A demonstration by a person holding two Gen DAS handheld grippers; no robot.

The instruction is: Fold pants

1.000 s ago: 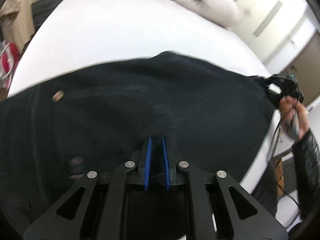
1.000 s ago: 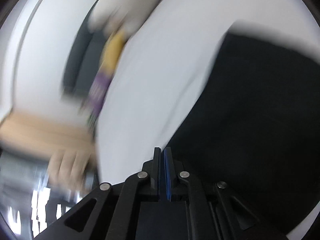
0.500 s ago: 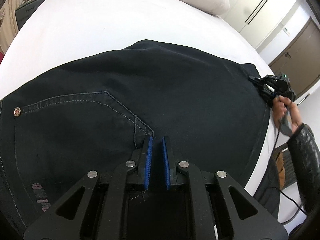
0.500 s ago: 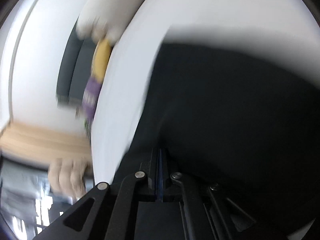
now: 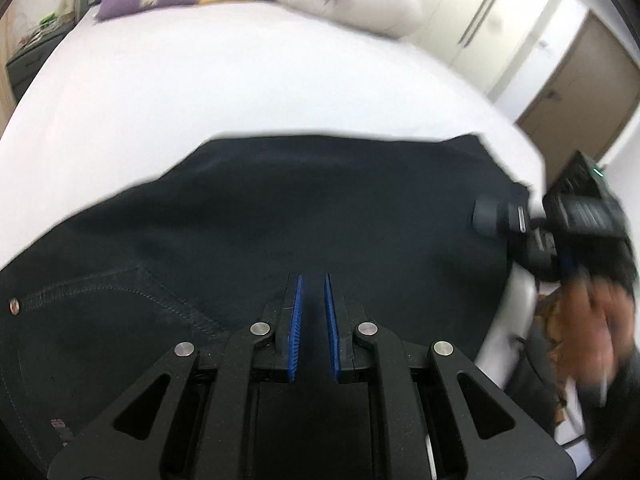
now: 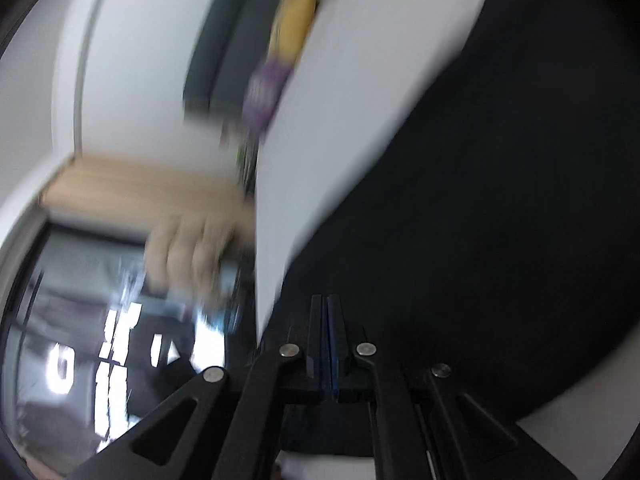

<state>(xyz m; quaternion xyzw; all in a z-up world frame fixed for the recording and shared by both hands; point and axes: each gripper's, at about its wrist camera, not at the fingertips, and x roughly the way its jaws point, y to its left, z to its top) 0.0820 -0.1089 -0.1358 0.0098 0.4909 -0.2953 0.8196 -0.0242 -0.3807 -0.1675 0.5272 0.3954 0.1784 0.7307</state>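
**White bed, dark pants mid-fold**

White bed [image 5: 240, 80] is carrying the pants [image 5: 300, 208], lying spread across it. Left gripper [image 5: 312, 280] is hovering slightly parted, grasping nothing; right gripper [image 6: 327, 300] is sitting clenched, contents unclear. Best approach: keeping edges aligned and taut.

Home bedroom: white bed [image 5: 240, 80], pillows [image 5: 352, 0], wardrobe [image 5: 472, 20].
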